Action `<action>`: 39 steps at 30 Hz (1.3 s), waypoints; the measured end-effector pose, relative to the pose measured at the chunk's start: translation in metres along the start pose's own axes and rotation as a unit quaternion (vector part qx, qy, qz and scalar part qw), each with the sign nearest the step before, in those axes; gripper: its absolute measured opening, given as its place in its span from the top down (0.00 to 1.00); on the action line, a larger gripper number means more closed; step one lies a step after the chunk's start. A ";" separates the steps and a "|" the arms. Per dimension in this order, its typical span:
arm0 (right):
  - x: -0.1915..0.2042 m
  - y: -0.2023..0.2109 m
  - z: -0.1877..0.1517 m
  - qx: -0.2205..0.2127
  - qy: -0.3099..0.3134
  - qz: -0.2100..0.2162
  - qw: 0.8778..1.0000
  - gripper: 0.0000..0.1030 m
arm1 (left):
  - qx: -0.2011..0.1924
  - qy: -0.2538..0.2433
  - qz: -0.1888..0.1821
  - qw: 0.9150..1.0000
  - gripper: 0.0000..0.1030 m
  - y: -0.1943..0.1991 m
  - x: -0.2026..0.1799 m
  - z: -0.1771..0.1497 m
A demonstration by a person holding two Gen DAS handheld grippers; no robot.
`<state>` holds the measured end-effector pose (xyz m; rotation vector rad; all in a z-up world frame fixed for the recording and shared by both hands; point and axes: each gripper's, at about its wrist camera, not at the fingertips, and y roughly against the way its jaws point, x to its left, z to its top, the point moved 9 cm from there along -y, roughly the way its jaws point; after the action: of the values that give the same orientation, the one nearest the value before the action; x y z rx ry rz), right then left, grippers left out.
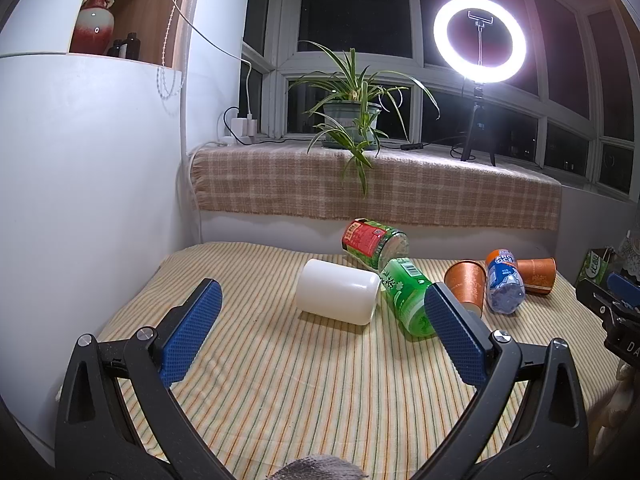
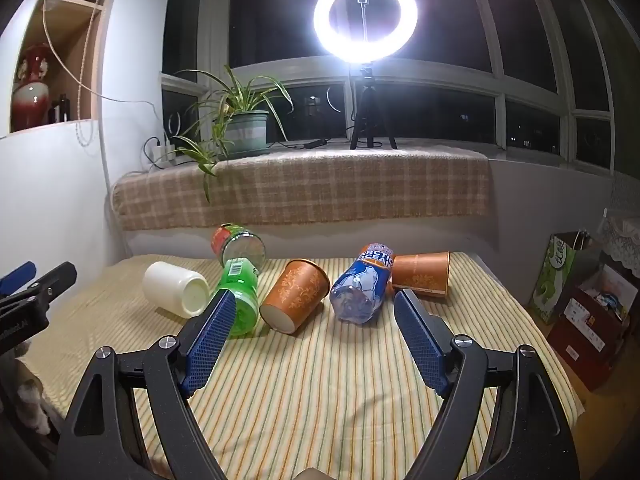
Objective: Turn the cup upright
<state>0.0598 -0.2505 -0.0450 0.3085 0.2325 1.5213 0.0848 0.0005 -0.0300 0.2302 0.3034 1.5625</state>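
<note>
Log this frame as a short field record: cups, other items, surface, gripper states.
cups: white cup, two orange cups, all on their sides
bottles: two green, one blue, all lying down
surface: striped cloth
left gripper: open, holding nothing
right gripper: open, holding nothing
task status: no cup upright yet

Night-dark window panes (image 2: 420,12) in pale frames across the back. Glowing ring light (image 2: 365,18) on a black tripod (image 2: 370,120), standing on a sill draped with a plaid blanket (image 2: 320,188). Beside it, a potted spider plant (image 1: 352,112). White wall (image 1: 80,180) at left, wooden niche above holding a red-and-white vase (image 1: 94,12). Chargers (image 1: 244,126) plugged in near the corner. Striped cloth (image 2: 320,400) over the table.
</note>
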 end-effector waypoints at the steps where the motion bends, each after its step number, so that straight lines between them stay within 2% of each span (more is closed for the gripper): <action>1: 0.000 0.000 0.000 0.000 0.000 0.000 1.000 0.21 | 0.000 0.000 0.000 1.000 0.00 0.000 0.000 0.000; 17: -0.001 0.000 -0.001 0.000 -0.001 0.001 1.000 0.21 | 0.004 0.000 0.001 1.000 0.00 0.007 -0.006 -0.002; 26: 0.009 -0.001 0.000 0.002 0.007 0.005 1.000 0.21 | 0.003 0.010 0.003 1.000 0.00 0.002 0.011 -0.003; 39: 0.014 -0.001 0.000 0.003 0.012 0.008 1.000 0.21 | 0.003 0.011 0.005 1.000 0.00 0.000 0.014 -0.003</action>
<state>0.0615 -0.2363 -0.0450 0.2989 0.2541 1.5413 0.0836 0.0146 -0.0340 0.2189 0.3257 1.5741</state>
